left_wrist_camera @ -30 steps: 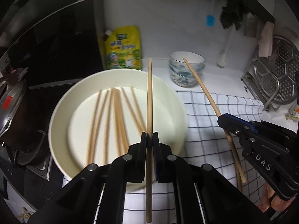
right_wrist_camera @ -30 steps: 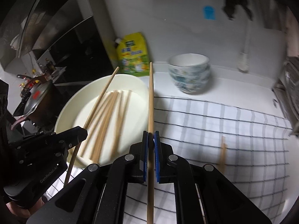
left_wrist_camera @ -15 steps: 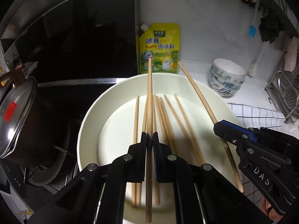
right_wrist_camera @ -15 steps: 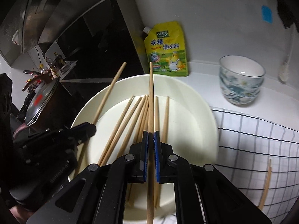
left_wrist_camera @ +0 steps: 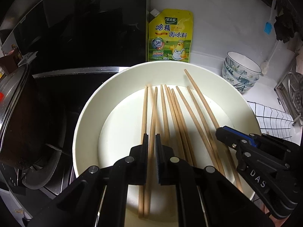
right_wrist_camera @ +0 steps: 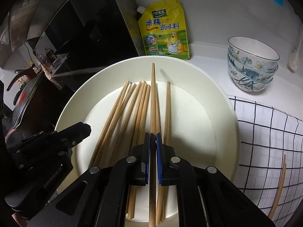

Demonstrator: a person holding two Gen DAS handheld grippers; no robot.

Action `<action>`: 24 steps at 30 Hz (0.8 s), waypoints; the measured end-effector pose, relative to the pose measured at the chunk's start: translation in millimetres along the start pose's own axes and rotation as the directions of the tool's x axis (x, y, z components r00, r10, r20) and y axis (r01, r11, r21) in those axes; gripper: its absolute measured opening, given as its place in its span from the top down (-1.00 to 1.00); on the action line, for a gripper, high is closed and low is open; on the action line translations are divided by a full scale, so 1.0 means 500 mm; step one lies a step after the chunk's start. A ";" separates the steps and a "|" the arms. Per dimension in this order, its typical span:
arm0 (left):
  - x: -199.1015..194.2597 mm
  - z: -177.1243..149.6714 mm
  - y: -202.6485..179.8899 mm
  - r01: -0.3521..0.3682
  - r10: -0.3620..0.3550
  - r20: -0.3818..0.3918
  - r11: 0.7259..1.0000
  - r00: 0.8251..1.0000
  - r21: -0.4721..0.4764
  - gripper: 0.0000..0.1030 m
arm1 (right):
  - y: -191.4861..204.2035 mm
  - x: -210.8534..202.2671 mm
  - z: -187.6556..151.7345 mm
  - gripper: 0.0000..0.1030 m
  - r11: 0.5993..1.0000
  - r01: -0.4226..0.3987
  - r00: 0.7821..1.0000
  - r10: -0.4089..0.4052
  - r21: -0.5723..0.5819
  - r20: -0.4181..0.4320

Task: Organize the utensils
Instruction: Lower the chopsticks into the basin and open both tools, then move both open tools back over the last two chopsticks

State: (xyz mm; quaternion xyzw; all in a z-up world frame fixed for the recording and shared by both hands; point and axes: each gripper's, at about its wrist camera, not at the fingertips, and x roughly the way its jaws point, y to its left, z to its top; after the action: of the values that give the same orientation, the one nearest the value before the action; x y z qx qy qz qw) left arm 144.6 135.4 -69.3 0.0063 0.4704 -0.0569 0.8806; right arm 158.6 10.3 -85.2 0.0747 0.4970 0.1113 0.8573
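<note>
Two pairs of tongs are seen over a wide white bowl (left_wrist_camera: pixel 90 113) that fills the middle of both views. The left tongs (left_wrist_camera: pixel 151 138) are clamped narrowly on one wooden chopstick (left_wrist_camera: pixel 153 109), which is lowered among the loose chopsticks (left_wrist_camera: pixel 181 113) lying on the bowl's floor. The right tongs (right_wrist_camera: pixel 153 136) are closed on another chopstick (right_wrist_camera: pixel 153 87), pointed toward the far rim. One further chopstick (right_wrist_camera: pixel 280 185) is seen on the checked cloth (right_wrist_camera: pixel 265 124) at lower right. A yellow seasoning pouch (right_wrist_camera: pixel 164 30) and stacked patterned bowls (right_wrist_camera: pixel 251 66) are set on the white bench (right_wrist_camera: pixel 208 60) above.
</note>
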 end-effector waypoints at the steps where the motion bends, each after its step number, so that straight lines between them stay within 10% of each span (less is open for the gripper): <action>1: -0.001 0.000 0.000 -0.002 0.002 -0.002 1.000 1.000 -0.001 0.81 | 0.000 -0.002 -0.001 0.81 1.000 0.001 1.000 -0.001 0.001 0.004; 4: -0.003 0.001 0.005 -0.006 0.006 -0.003 1.000 1.000 -0.011 0.63 | 0.000 -0.015 -0.002 0.46 1.000 0.010 1.000 -0.010 -0.005 0.028; 15: -0.044 -0.004 -0.002 -0.024 0.024 0.046 1.000 0.999 -0.016 -0.01 | -0.012 -0.065 -0.017 0.45 1.000 0.020 0.998 -0.021 0.003 0.063; 24: -0.074 -0.019 -0.029 -0.020 0.020 0.063 1.000 0.998 0.003 -0.06 | -0.028 -0.117 -0.035 0.45 0.999 0.047 0.995 -0.048 0.012 0.091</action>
State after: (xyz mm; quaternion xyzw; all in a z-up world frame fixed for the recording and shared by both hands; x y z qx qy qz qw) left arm 115.0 125.1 -43.2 0.0106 0.4425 -0.0492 0.8954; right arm 116.9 -18.2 -48.5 0.0722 0.4595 0.0848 0.8812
